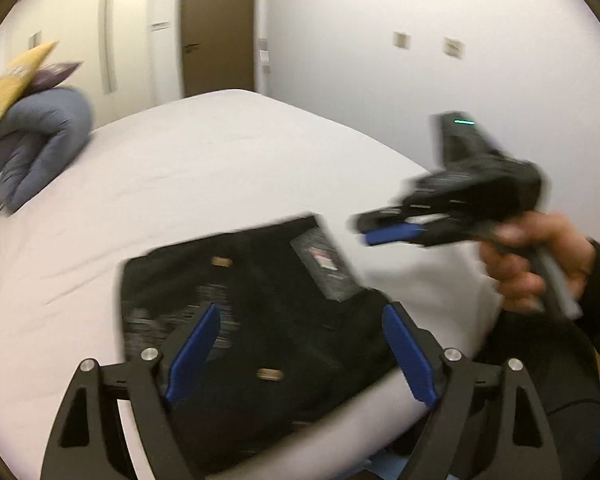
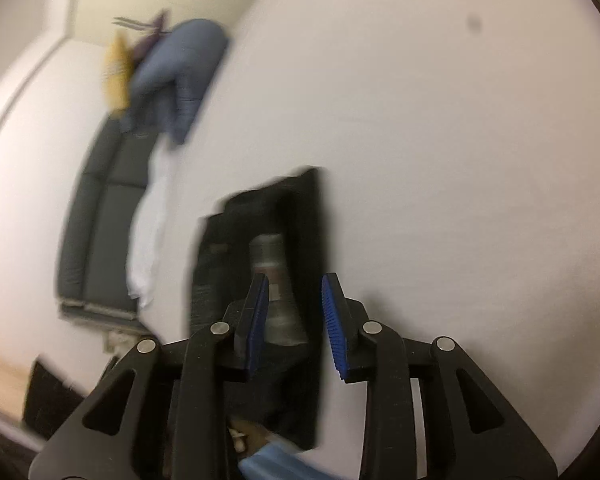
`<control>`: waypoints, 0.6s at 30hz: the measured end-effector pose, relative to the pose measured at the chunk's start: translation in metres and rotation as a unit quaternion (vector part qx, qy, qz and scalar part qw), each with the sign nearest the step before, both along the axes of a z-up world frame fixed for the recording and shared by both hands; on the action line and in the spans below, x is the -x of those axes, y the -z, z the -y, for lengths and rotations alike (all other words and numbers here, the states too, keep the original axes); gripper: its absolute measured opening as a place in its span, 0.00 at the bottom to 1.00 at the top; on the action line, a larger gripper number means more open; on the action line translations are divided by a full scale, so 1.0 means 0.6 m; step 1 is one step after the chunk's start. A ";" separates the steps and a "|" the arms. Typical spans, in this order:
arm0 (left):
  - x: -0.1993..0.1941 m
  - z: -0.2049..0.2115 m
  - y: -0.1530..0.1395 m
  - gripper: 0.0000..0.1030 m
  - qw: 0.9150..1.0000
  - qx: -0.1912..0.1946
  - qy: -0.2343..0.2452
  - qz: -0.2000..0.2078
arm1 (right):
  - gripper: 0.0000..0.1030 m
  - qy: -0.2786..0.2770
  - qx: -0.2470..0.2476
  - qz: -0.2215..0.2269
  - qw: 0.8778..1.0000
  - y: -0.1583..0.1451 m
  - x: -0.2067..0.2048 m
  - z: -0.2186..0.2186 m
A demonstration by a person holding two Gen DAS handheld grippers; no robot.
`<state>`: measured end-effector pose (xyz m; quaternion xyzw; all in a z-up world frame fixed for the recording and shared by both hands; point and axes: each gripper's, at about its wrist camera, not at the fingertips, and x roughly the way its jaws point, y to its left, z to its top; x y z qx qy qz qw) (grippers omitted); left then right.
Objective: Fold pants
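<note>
Left wrist view: folded black fabric pants (image 1: 252, 320) lie flat on white-sheeted bed (image 1: 180, 176), near its close edge, a grey label patch facing up. Left tool (image 1: 300, 344) hangs above them, blue-padded fingers spread wide, nothing between them. Right tool (image 1: 384, 232) sits off to the right above the sheet, gripped by a bare hand (image 1: 536, 256); its blue pads look close together from this angle, but blur hides the gap. Bunched blue-grey duvet (image 1: 36, 148) with a yellow cushion (image 1: 16, 80) on top sits at the far left side of the bed. Brown door (image 1: 218, 28) beyond.

Right wrist view: heavy motion blur. Right tool (image 2: 294, 320) fingers stand moderately apart, empty, over the right edge of the pants (image 2: 260, 264). Same duvet (image 2: 180, 76) far off; dark grey sofa (image 2: 100, 208) beside the bed (image 2: 440, 160).
</note>
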<state>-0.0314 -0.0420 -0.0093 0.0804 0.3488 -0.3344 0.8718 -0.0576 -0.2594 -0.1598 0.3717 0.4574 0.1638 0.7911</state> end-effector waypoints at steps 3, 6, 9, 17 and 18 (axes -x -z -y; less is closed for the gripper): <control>-0.061 -0.047 0.017 0.73 0.998 0.011 -0.042 -0.033 | 0.27 -0.069 0.004 0.020 0.997 -0.021 -0.009 -0.074; -0.082 -0.063 0.069 0.62 0.991 0.026 -0.060 -0.116 | 0.27 -0.100 0.046 -0.039 0.993 0.037 -0.016 -0.124; -0.100 -0.095 0.117 0.33 0.979 0.045 -0.080 -0.180 | 0.19 -0.079 0.053 -0.043 0.995 0.096 0.009 -0.125; -0.217 -0.088 0.108 0.30 0.982 0.022 -0.098 -0.161 | 0.00 -0.043 0.095 -0.048 0.993 0.096 0.019 -0.135; -0.223 -0.085 0.116 0.29 0.982 0.009 -0.096 -0.164 | 0.00 -0.038 0.093 -0.050 0.994 0.097 0.017 -0.135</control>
